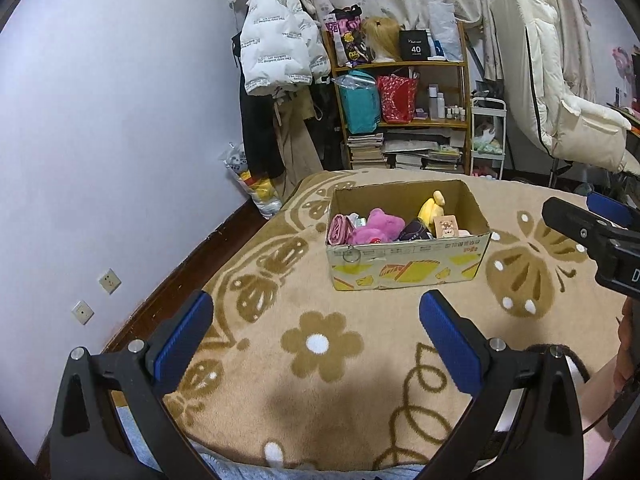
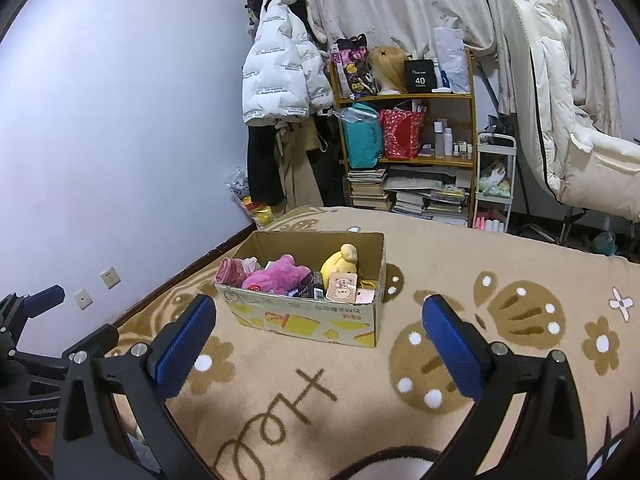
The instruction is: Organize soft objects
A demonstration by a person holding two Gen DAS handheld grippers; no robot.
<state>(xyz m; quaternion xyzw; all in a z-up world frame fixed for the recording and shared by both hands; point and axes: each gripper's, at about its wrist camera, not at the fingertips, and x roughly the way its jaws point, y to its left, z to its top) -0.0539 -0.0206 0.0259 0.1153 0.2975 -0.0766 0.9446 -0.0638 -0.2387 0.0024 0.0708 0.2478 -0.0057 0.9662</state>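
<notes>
A cardboard box [image 1: 408, 264] stands on the beige flowered blanket [image 1: 320, 344]. It holds a pink plush [image 1: 376, 226], a yellow plush [image 1: 430, 208], a rolled pink cloth [image 1: 338, 229], a dark pouch and a small card with a bear. The box also shows in the right wrist view [image 2: 304, 320], with the pink plush [image 2: 276, 278] and yellow plush [image 2: 340, 264]. My left gripper [image 1: 316, 332] is open and empty, short of the box. My right gripper [image 2: 320, 336] is open and empty, just before the box's front wall.
A wooden shelf [image 1: 400, 112] with bags, bottles and stacked books stands behind the bed. A white puffer jacket [image 1: 280, 52] hangs at its left. A white padded chair [image 1: 560, 92] is at the right. The wall [image 1: 100, 140] runs along the bed's left.
</notes>
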